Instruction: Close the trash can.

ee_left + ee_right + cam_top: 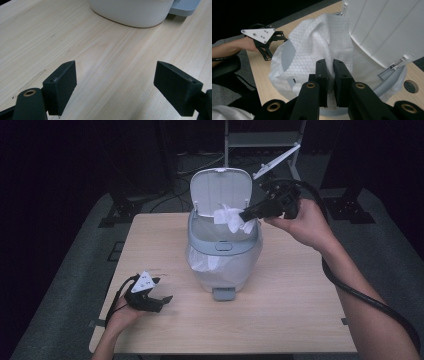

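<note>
A small grey pedal bin [224,251] stands mid-table with its lid [221,187] up and a white liner bag [205,263] hanging over its rim. Over the bin's open mouth my right gripper [246,216] is shut on a crumpled white paper towel [228,218], which hangs just above the opening. In the right gripper view the towel [317,45] bulges up from between the closed jaws, the raised lid [384,27] beside it. My left gripper [159,295] rests open on the table at the front left, nothing between its fingers [61,83].
The bin's foot pedal [223,293] sticks out toward the table's front edge. Bare wood of the table [280,310] lies all around the bin. A metal rack [260,140] and dark floor are beyond the far edge.
</note>
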